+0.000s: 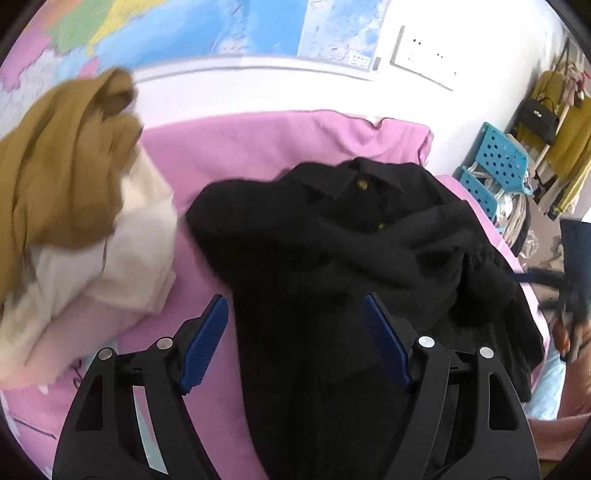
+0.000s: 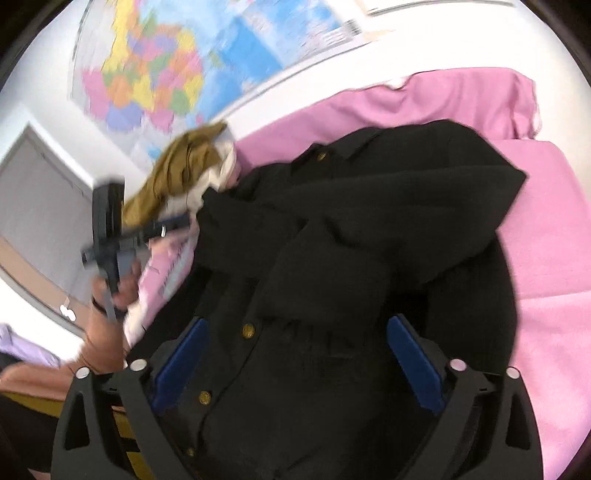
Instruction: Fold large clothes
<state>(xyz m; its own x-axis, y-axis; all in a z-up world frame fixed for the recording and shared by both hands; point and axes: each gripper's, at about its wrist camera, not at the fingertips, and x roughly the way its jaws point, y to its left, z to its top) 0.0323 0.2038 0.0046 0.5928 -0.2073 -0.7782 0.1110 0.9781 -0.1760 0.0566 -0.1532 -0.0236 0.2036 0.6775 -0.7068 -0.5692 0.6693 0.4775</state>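
Observation:
A black coat (image 1: 332, 229) with gold buttons lies crumpled on the pink bed sheet (image 1: 258, 147), collar toward the wall and sleeves crossed over the front. My left gripper (image 1: 295, 306) hovers open above its lower part, blue pads wide apart with nothing pinched. In the right wrist view the same coat (image 2: 351, 221) fills the middle, and my right gripper (image 2: 297, 325) stands open over its buttoned front, its pads clear of the cloth. The left gripper (image 2: 173, 223) also shows there, blurred, held by a hand at the coat's left edge.
A heap of mustard cloth (image 1: 62, 166) over a cream garment (image 1: 122, 258) lies left of the coat. A map (image 1: 184, 29) hangs on the wall behind the bed. Right of the bed stand a blue perforated chair (image 1: 495, 162) and a rack with clothes and a bag (image 1: 543, 114).

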